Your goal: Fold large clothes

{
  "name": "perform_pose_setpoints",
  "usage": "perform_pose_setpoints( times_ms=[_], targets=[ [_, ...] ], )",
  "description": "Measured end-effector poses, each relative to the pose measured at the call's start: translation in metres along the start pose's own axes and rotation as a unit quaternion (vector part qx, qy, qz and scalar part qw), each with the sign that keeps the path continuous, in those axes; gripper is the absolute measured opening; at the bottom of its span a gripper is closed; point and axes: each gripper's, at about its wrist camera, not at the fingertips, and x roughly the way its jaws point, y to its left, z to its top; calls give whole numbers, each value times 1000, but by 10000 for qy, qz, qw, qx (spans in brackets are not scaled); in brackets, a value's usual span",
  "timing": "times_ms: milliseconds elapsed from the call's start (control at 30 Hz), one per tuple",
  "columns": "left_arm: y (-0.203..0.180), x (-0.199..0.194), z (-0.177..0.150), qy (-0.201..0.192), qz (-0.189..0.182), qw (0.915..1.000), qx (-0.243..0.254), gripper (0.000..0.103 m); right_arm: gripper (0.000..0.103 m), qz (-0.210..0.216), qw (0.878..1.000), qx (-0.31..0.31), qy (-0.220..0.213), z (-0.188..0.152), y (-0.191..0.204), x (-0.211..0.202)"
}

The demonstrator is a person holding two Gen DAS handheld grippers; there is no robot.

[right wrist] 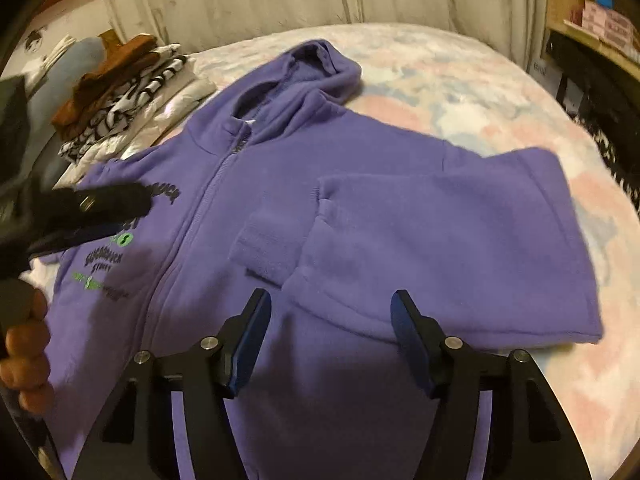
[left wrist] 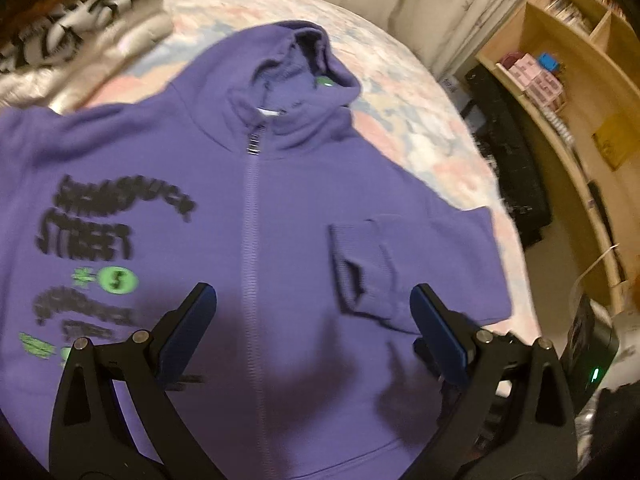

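My right claw (right wrist: pixel 331 340) and left claw (left wrist: pixel 314 330) gape empty over the soft, floppy hoodie (right wrist: pixel 320 220); I'd pinch its hem.

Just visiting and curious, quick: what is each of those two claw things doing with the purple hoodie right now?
Left gripper: open, holding nothing, above the hoodie.
Right gripper: open, nothing between its jaws, above the folded-in sleeve.

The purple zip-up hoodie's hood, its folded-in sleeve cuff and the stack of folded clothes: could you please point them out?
Hood (left wrist: pixel 298 60), left wrist view, rim of the opening.
Folded-in sleeve cuff (left wrist: pixel 354 256), left wrist view, ribbed band.
Stack of folded clothes (right wrist: pixel 120 100), right wrist view, black-and-white patterned layer.
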Motion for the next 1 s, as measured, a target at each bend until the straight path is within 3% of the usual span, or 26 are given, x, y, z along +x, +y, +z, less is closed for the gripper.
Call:
perform_pose_setpoints(
  times_ms=[167, 233, 333, 433, 500, 600, 667, 800, 900, 1000],
  targets=[
    [-21, 29, 2, 275, -126, 9995, 58, 96, 63, 77, 9999, 58, -130, -9, -5, -28],
    [-28, 45, 0, 452, -135, 9988, 124, 92, 63, 92, 9997, 121, -165, -9, -10, -32],
    [-37, 71, -1, 741, -104, 9971, 121, 77, 63, 141, 9995, 215, -209, -13, -19, -41],
    [-46, 95, -3, 1002, 26, 9948, 152, 50, 63, 157, 9992, 271, -249, -16, -26, -47],
    [-57, 106, -1, 1045, 320, 9934, 351, 11, 63, 151, 9991, 292, -276, -19, -32, -55],
    [-81, 95, 8, 689, 685, 9927, 712, 8, 63, 156, 9989, 319, -308, -20, -33, -61],
    [-102, 72, 18, 189, 807, 9903, 1119, 7, 63, 177, 9986, 352, -346, -23, -39, -72],
    [-123, 18, 41, -659, 1007, 9791, 1638, 6, 63, 129, 9981, 341, -487, -21, -43, -93],
    [-115, -19, 59, -1171, 1218, 9702, 1736, 6, 63, 73, 9976, 326, -613, -15, -42, -107],
    [-81, -38, 69, -1362, 1565, 9639, 1667, 6, 63, 3, 9972, 307, -680, -13, -45, -120]
  ],
)
